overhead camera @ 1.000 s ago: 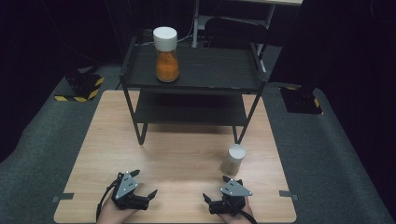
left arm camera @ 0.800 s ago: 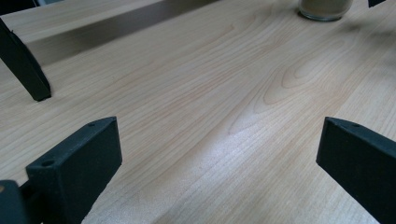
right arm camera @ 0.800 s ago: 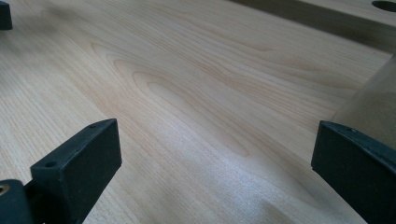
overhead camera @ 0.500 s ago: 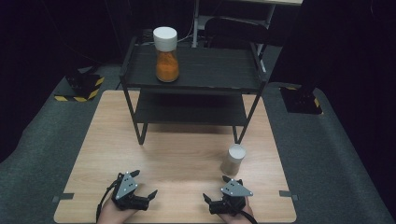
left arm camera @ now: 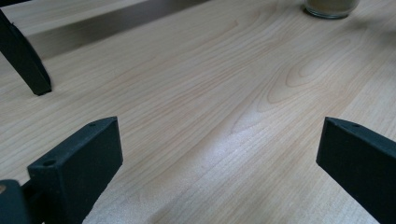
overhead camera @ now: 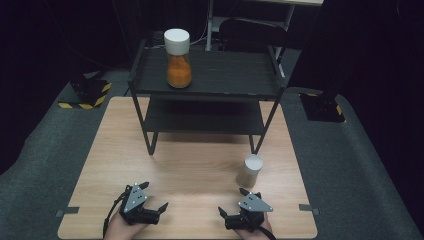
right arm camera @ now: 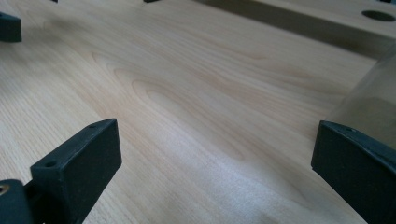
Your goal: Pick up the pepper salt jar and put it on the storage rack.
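Matt pale wood table (overhead camera: 190, 165), glossy glass jar (overhead camera: 249, 171)

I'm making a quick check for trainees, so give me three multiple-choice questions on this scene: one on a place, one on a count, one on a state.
1. Where does the orange-filled jar stand?
A. top shelf of the black rack
B. lower shelf
C. wooden table

2. How many jars are there?
A. one
B. two
C. three

3. How is the right hand-held gripper?
A. shut on the small jar
B. open, holding nothing
C. shut, empty

Answers: 1 A, it sits on the top deck; 2 B, one on the rack, one on the table; 3 B, jaws stand wide apart over bare wood.
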Available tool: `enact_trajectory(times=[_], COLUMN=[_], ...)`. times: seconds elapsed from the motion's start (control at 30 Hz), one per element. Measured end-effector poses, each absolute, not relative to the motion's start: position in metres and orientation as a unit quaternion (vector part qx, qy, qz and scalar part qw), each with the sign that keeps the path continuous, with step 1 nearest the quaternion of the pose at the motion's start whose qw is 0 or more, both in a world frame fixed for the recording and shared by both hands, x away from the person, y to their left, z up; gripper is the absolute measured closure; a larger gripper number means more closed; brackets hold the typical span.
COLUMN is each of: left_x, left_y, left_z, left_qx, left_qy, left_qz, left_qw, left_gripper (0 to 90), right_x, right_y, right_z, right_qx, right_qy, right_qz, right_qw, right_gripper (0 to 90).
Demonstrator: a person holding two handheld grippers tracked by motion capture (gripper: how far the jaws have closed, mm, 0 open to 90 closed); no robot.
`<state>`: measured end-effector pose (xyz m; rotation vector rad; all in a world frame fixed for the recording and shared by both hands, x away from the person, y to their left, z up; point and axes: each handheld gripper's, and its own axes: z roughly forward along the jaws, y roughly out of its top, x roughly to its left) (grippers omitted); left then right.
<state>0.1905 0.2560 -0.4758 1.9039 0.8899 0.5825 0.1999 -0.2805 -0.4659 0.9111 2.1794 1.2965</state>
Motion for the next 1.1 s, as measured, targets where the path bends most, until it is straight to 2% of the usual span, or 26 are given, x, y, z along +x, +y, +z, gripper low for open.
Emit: enact_trajectory(times=[0.63,1.1], left_x=[0.192,0.192], left_y=[0.256,0.257], left_z=[-0.475,-0.474], left_qx=[0.779,0.783], left_qy=[0.353,0.353], left_qz=[0.235,0.229], left_qw=[0.461,0.458], left_gripper=[0.9,0.9], right_x=[0.183,0.188], right_y=[-0.311,-0.317], right_z=[-0.458,-0.444], right_qx=[0.375,0.389], right_qy=[0.741,0.715], right_qz=[0.488,0.498], right_qw=[0.269,0.299], right_gripper=[0.9,1.4])
